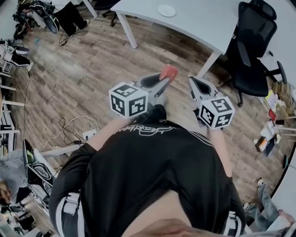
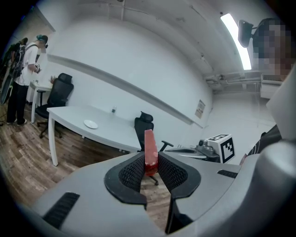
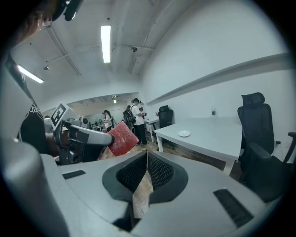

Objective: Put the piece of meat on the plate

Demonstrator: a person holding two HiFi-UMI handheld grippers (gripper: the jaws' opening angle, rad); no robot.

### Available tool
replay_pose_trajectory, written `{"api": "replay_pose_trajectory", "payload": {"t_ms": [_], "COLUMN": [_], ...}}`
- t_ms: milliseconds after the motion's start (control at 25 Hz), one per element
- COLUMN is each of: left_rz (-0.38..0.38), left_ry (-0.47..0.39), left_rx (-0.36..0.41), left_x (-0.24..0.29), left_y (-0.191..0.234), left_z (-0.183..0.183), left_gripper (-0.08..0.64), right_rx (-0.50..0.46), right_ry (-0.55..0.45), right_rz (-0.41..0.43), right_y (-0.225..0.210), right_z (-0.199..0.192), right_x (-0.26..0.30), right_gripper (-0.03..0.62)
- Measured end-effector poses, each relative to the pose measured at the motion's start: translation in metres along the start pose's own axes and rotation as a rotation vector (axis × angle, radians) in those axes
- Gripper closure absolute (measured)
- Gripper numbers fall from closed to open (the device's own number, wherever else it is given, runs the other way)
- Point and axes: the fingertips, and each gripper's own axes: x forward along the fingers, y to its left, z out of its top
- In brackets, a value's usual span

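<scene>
Head view: you held the flat red slab of meat (image 1: 169,72) in the left gripper (image 1: 163,81) over the wood floor (image 1: 83,69), well apart from the small round white plate (image 1: 166,10) on the white surface (image 1: 208,28).
Left gripper view: the fingers (image 2: 130,172) clamped the meat's lower end.
Right gripper view: the right gripper (image 3: 147,159) was closed up and empty.
Pickup looked done; carrying and placing were left. Shirt print was unreadable.

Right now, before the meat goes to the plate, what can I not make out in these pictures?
- plate: far and small in every view; whether it is bare cannot be told.
- piece of meat: the left gripper view shows only its thin edge; the pads of the left gripper cover its lower end.
- Hands: hidden under the marker cubes in the head view.
- table: cut off by the head view's top edge.
</scene>
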Motion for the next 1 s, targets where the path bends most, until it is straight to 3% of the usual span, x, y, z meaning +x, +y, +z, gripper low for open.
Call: {"api": "replay_pose_trajectory", "payload": {"t_ms": [440, 1000], "left_rz": [-0.06, -0.039], "left_ry": [0.025, 0.059], "left_rx": [-0.02, -0.086], "left_x": [0.059, 0.142], "left_y": [0.056, 0.236], "left_z": [0.021, 0.11], "left_gripper": [0.472, 0.472], "right_rx": [0.022, 0.083], "right_ry": [0.027, 0.067], "right_rz": [-0.038, -0.043], "right_y": [-0.056, -0.157], "right_z": [0.008, 0.071], "right_x": [0.058, 0.236], "right_gripper": [0.583, 0.583]}}
